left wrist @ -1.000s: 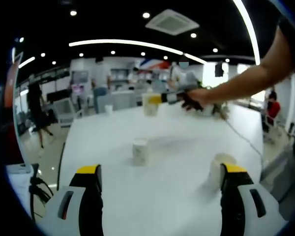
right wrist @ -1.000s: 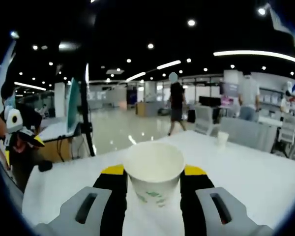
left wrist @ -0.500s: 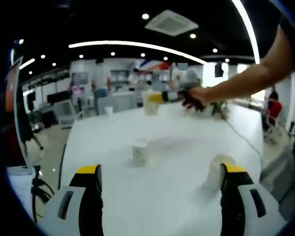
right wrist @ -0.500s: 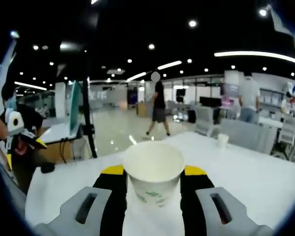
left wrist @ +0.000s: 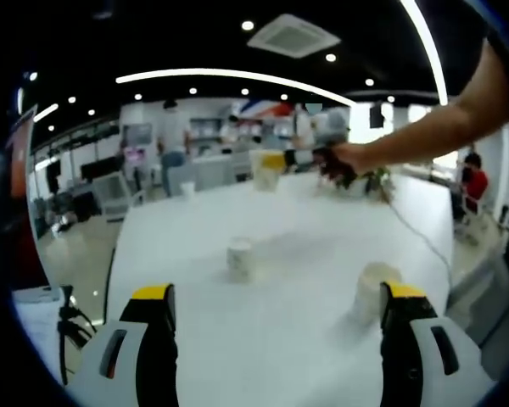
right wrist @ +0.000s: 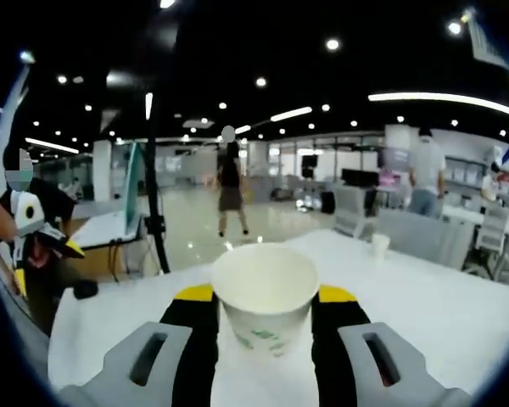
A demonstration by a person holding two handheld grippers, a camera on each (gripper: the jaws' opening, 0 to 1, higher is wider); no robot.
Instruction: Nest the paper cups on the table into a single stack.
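In the left gripper view the left tongs (left wrist: 276, 315) stand spread wide, their two yellow-tipped jaws far apart with nothing between them, low over the broad white worktop (left wrist: 297, 254). Ahead of them, a little nearer the left jaw, a small white paper cup (left wrist: 239, 259) stands upright on the worktop, well apart from both jaws. A second white paper cup (left wrist: 373, 292) sits just beside the right jaw's tip, partly hidden behind it; whether it touches the jaw cannot be told. Farther ahead, a person's bare arm (left wrist: 424, 136) reaches in from the right, its hand (left wrist: 339, 159) holding the right tongs (left wrist: 271, 161), whose yellow-tipped jaws are clamped on a pale paper cup (left wrist: 264, 168) held above the far part of the worktop. In the right gripper view the right tongs (right wrist: 265, 297) grip a white paper cup with green print (right wrist: 265, 297) between the two jaws, upright, its open mouth facing up. Beyond it and off to the right a small distant white cup (right wrist: 378, 245) stands on the worktop (right wrist: 433, 297)
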